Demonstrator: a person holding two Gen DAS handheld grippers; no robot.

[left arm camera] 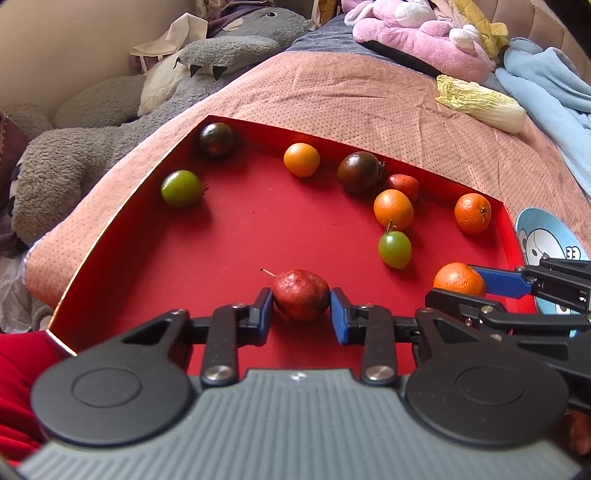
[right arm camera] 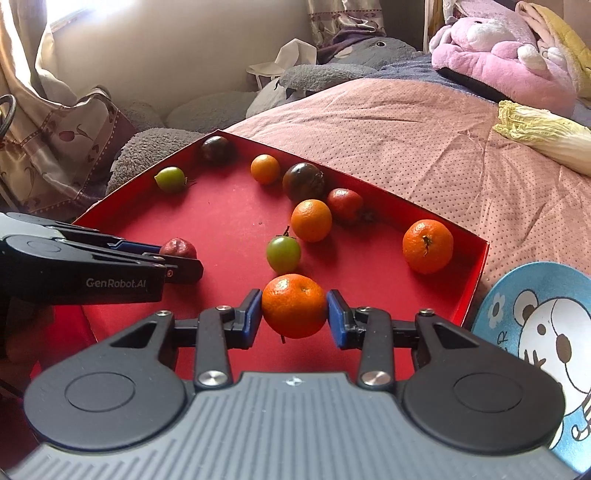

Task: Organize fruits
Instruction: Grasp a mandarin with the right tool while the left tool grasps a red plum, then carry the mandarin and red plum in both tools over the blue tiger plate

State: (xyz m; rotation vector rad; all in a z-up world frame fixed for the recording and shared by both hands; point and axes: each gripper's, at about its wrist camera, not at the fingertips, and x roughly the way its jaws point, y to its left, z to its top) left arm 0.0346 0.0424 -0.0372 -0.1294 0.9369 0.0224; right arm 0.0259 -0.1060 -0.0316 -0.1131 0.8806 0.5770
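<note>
- Left gripper (left arm camera: 301,310): jaws narrowed to the width of 1 fruit, with both blue pads (left arm camera: 263,308) pressed against the sides of a dark red fruit (left arm camera: 301,294) that has a thin stem. The fruit sits low over the near part of the red tray (left arm camera: 122,236).
- Right gripper (right arm camera: 294,314): jaws closed to a similar width on an orange mandarin (right arm camera: 294,305), pads touching its left and right flanks, at the near right of the tray floor.
- Loose fruit on the tray, left wrist view: 2 green fruits (left arm camera: 181,188), 2 dark brownish fruits (left arm camera: 216,140), a smooth orange fruit (left arm camera: 301,160), a small red fruit (left arm camera: 403,185) against the far wall, and 2 more mandarins (left arm camera: 393,209), 1 of them in the far right corner.
- Left wrist view only: the right gripper enters from the right edge, its blue finger alongside the held mandarin.
- Right wrist view only: the left gripper seen side-on at the left edge, lettered "GenRobot.AI"; a patterned curtain (right arm camera: 55,147) by the wall; most of a blue plate (right arm camera: 506,302) with a cartoon bear, just beside the tray's right wall.
- Both views: pink dotted bedcover (left arm camera: 332,96), napa cabbage (left arm camera: 480,103), grey plush toy (left arm camera: 110,122), pink plush toy (left arm camera: 417,33).
</note>
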